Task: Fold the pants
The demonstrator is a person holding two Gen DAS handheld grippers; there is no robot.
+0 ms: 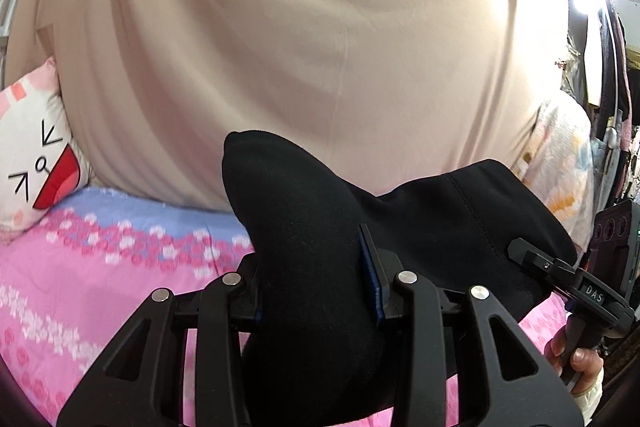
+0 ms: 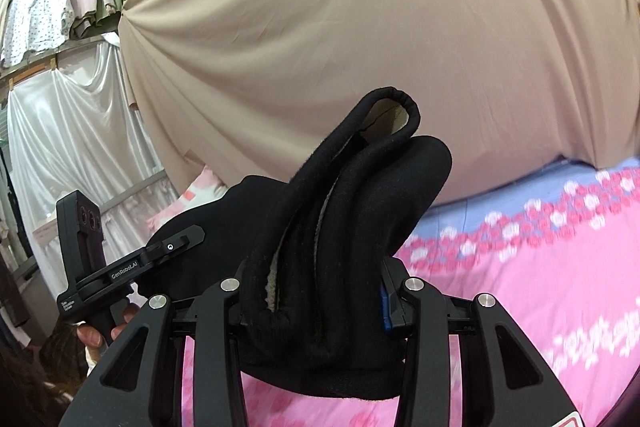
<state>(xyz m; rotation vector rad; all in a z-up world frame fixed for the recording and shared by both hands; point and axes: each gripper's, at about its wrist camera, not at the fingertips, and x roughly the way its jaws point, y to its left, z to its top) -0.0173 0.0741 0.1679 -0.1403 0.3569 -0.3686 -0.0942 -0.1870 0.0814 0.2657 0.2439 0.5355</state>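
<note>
The black pants [image 1: 304, 211] are held up off the bed between both grippers. My left gripper [image 1: 316, 283] is shut on a thick bunch of the black fabric, which bulges above its jaws. My right gripper [image 2: 316, 291] is shut on another bunch of the pants [image 2: 360, 187], where a rolled hem and pale fleece lining show. The right gripper also shows at the right edge of the left wrist view [image 1: 560, 267], clamped on the same cloth. The left gripper shows at the left of the right wrist view [image 2: 160, 255]. The lower part of the pants is hidden.
A pink and blue flowered bedsheet [image 1: 100, 267] lies below, also in the right wrist view [image 2: 540, 267]. A beige hanging cloth [image 1: 320, 27] fills the background. A cartoon-face pillow [image 1: 36, 155] sits at the far left. Hung clothes [image 2: 60, 3] and white drapes are at the side.
</note>
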